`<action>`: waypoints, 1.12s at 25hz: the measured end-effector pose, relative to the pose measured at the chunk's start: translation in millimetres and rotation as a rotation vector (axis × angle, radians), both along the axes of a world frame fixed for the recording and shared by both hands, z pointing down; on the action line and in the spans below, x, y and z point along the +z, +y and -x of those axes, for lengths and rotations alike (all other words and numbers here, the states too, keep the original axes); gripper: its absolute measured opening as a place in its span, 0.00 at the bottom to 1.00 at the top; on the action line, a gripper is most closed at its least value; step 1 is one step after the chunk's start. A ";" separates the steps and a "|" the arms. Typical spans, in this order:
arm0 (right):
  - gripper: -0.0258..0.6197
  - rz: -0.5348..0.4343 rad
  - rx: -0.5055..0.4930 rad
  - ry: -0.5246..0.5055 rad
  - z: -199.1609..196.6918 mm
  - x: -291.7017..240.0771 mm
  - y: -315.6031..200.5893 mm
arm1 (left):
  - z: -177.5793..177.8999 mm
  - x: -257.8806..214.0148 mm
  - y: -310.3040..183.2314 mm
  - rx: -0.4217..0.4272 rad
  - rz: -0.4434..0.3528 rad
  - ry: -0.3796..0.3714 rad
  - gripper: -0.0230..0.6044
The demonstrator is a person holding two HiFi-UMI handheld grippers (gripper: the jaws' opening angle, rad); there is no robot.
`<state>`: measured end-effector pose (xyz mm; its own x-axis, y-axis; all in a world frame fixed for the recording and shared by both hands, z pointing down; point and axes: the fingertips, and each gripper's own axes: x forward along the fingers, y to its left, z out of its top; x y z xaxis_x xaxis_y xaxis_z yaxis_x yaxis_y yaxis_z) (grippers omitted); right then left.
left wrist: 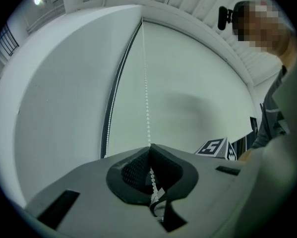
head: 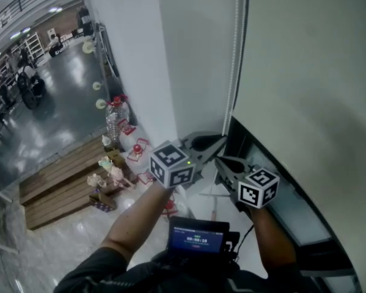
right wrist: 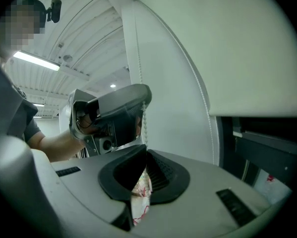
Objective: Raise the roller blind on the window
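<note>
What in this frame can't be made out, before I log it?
Bead chain below the claws: head view, left claw and right claw cover it.
Right claw's hold on the chain: right gripper view, its closed tips hide contact.
Floor clutter: head view, too small.

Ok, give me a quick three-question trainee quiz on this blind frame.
1. True or false: the roller blind is already fully raised.
2. What is the left gripper shut on? A) the blind's hem B) the bead chain C) the window frame
3. Which grips the chain higher up, the left gripper or the right gripper?
Key: 1 false; 2 B; 3 left.
</note>
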<state>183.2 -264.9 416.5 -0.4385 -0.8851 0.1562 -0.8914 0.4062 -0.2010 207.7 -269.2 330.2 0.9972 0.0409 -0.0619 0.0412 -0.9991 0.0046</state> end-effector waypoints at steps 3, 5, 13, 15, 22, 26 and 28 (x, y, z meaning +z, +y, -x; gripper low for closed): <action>0.04 0.026 0.009 -0.018 -1.7 17.0 -1.5 | -2.0 18.8 -2.8 0.000 0.022 -0.023 0.04; 0.04 0.046 0.009 -0.015 -1.9 27.6 -2.6 | -2.7 30.5 -2.4 0.001 0.016 -0.045 0.04; 0.04 0.136 0.023 -0.016 -4.4 72.7 1.1 | -7.9 77.8 3.9 0.008 0.041 -0.117 0.04; 0.04 0.160 0.028 -0.019 -4.8 84.8 3.6 | -8.8 91.2 6.0 0.007 0.033 -0.143 0.04; 0.04 0.251 0.037 0.031 -4.8 125.7 15.6 | -8.7 135.3 14.6 0.012 0.076 -0.210 0.04; 0.11 0.221 0.091 0.202 -19.5 110.7 19.5 | -5.5 135.2 2.6 -0.002 0.060 -0.225 0.04; 0.17 0.175 0.096 0.198 -27.4 86.7 24.3 | -3.9 134.4 -2.9 -0.011 0.070 -0.221 0.04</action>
<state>210.6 -240.6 503.2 -0.3001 -0.8728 0.3848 -0.9529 0.2928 -0.0791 211.6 -272.1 464.7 0.9872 0.0334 0.1561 0.0208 -0.9965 0.0813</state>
